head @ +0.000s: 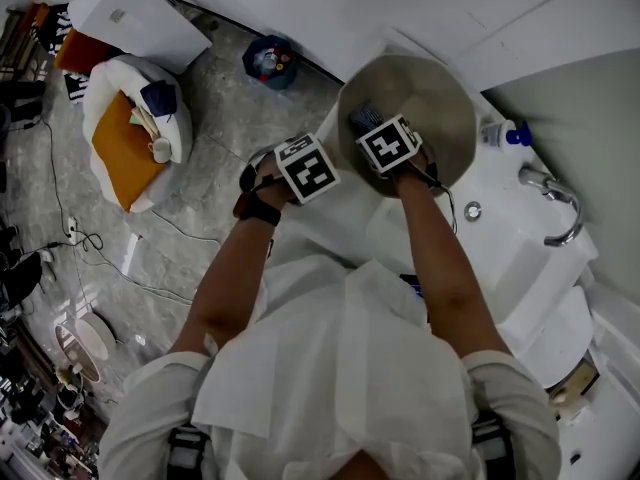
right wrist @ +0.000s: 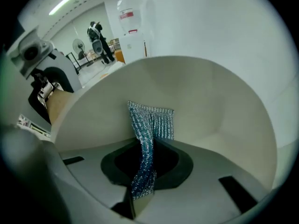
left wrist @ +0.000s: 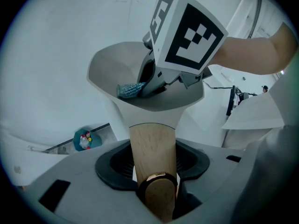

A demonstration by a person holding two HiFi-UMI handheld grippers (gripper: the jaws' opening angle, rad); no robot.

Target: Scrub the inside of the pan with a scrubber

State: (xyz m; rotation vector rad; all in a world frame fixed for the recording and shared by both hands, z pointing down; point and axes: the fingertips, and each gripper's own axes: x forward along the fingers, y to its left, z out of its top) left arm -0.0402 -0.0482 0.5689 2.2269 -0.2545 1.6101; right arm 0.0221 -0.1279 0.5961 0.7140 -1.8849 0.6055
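Observation:
A cream pan (head: 425, 108) is held tilted over the white counter, its wooden handle (left wrist: 152, 150) clamped between the jaws of my left gripper (left wrist: 153, 164). The left gripper's marker cube (head: 305, 168) sits at the pan's left. My right gripper (right wrist: 145, 160) is shut on a teal mesh scrubber (right wrist: 150, 125), which hangs forward against the pan's inner wall (right wrist: 215, 111). From the left gripper view, the right gripper (left wrist: 187, 31) reaches down into the pan bowl (left wrist: 110, 66) with the scrubber (left wrist: 131, 90) at its tip. The scrubber (head: 362, 118) shows just above the right cube (head: 388, 146).
A white sink (head: 520, 258) with a chrome faucet (head: 555, 203) and drain (head: 472, 210) lies right of the pan. A bottle with a blue cap (head: 503, 134) stands by the pan's rim. On the floor are a white bag with orange contents (head: 130, 133), a blue round object (head: 268, 60) and cables.

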